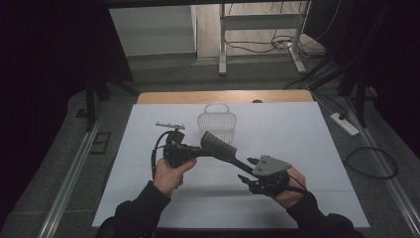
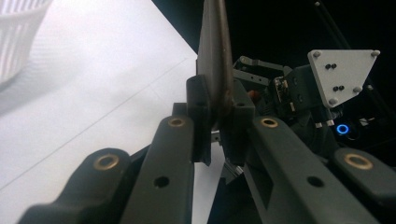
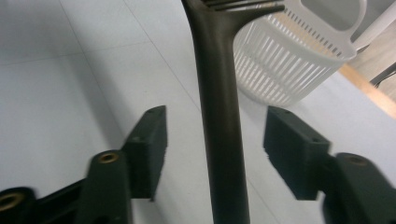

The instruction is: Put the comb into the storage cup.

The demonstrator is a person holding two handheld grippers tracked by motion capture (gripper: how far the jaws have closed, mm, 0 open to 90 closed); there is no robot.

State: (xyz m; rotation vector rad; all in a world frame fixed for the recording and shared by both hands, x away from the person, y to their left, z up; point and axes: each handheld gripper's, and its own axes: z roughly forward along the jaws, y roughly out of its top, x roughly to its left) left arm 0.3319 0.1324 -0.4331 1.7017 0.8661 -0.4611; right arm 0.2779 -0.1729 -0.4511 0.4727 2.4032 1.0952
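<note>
Just below the middle of the high view, the left claw (image 1: 198, 151) is clamping tight on a dark comb (image 1: 220, 148), which is being held in the air over the white bench (image 1: 297, 134). The right claw (image 1: 246, 171) is standing wide, its pads (image 3: 147, 149) apart from the comb's handle running between them. A white basket (image 1: 216, 121) is sitting just above the comb, upper middle of the frame.

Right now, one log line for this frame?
left gripper: shut on comb | right gripper: open around comb handle | basket: behind, upright
</note>
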